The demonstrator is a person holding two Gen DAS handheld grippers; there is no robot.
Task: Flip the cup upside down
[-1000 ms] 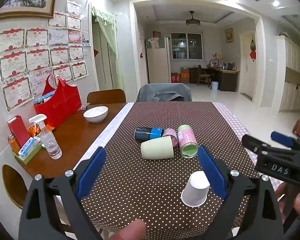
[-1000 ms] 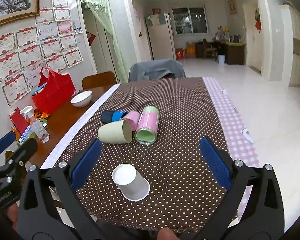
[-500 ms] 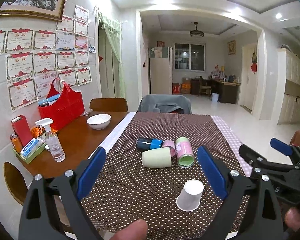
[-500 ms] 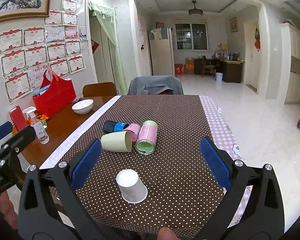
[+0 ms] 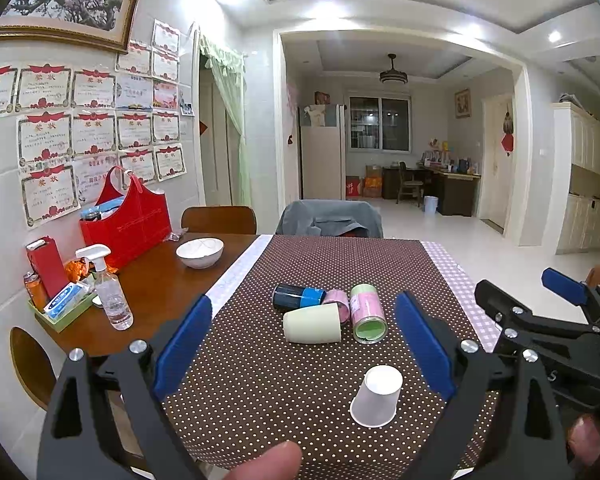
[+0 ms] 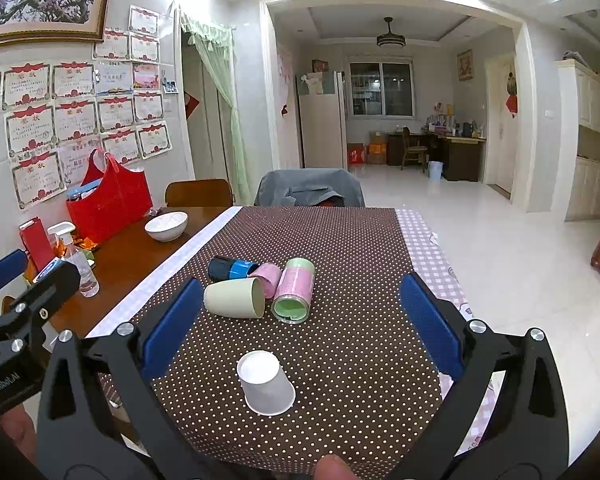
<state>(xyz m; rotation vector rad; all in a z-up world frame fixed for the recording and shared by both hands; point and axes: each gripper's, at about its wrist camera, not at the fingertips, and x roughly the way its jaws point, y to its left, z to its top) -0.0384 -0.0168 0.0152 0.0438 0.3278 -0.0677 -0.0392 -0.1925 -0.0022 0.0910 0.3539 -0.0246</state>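
Observation:
A white paper cup (image 5: 377,396) stands upside down, base up, on the brown dotted tablecloth (image 5: 260,376) near the front edge; it also shows in the right wrist view (image 6: 265,382). My left gripper (image 5: 302,344) is open and empty, held above and behind the cup, apart from it. My right gripper (image 6: 300,326) is open and empty, also back from the cup. Each gripper shows at the side of the other's view.
Further back lie a pale green cup (image 5: 312,323), a pink-and-green can (image 5: 366,318), a small pink cup (image 5: 337,304) and a dark blue can (image 5: 298,297). On the wood table at left stand a white bowl (image 5: 200,252), a spray bottle (image 5: 108,288) and a red bag (image 5: 130,220).
Both grippers have drawn up and back from the table, so the upside-down cup looks smaller and farther. The cup has stayed in place.

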